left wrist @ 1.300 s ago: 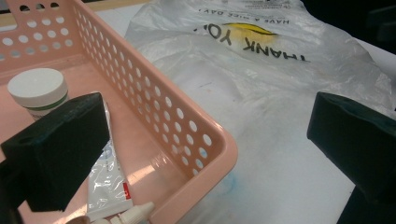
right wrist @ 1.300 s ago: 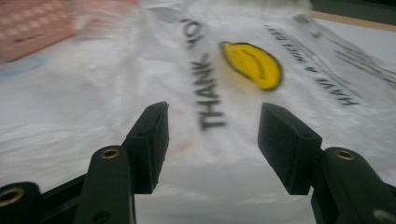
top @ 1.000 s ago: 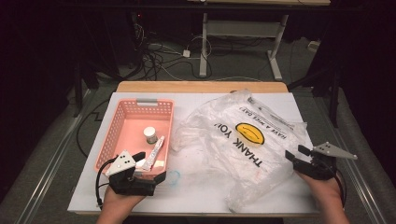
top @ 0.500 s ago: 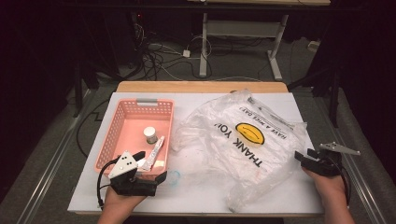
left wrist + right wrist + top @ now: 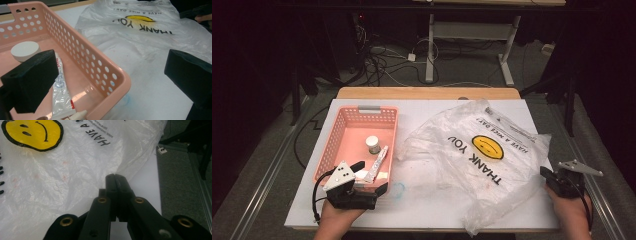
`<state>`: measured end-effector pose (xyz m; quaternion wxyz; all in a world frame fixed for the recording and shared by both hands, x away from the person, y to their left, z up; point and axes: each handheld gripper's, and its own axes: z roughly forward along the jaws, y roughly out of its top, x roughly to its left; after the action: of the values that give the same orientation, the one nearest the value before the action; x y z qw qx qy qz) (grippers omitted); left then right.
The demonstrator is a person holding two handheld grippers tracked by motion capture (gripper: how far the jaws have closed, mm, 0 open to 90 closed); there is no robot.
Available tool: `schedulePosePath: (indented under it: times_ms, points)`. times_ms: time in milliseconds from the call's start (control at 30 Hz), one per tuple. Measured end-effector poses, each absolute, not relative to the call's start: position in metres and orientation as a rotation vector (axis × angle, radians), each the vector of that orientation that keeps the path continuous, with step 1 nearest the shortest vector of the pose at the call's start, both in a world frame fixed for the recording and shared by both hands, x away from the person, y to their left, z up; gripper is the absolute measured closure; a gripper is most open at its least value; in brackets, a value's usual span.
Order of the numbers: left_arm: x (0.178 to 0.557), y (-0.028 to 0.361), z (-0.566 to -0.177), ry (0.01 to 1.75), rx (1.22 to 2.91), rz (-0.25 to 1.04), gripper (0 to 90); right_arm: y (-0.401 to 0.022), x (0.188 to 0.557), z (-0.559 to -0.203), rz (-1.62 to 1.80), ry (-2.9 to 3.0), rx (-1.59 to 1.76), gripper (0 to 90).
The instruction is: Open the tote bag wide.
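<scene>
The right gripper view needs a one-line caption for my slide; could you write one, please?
Right gripper, jaws shut, at the edge of the clear smiley-face plastic bag on the white table.

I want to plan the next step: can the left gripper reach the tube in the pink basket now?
Probably yes. The left gripper stands open astride the basket's near wall, and the tube lies just inside with nothing on top. It may need to lift over that wall.

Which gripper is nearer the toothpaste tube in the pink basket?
Left. The left gripper straddles the basket's near corner, its open jaws just short of the toothpaste tube. The right gripper, shut, sits at the plastic bag's far edge.
</scene>
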<state>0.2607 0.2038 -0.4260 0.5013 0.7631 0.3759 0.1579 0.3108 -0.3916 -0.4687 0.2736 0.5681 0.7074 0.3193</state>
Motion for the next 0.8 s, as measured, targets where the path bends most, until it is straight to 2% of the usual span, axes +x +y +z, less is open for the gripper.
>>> schedulePosePath:
  times_ms: [200,367,633,800]
  points:
    - [0.261,0.204,-0.425,0.903,1.841,0.381,0.0,-0.392,0.288,-0.471,0.847,1.910,1.544,89.4]
    - [0.262,0.205,-0.425,0.902,1.836,0.382,0.0,-0.397,0.282,-0.460,0.955,1.883,1.499,64.7]
    - [0.265,0.204,-0.429,0.910,1.841,0.376,0.0,-0.378,0.279,-0.438,1.217,1.915,1.305,41.6]
    - [0.265,0.202,-0.430,0.912,1.844,0.375,0.0,-0.356,0.286,-0.438,1.280,1.981,1.213,21.3]
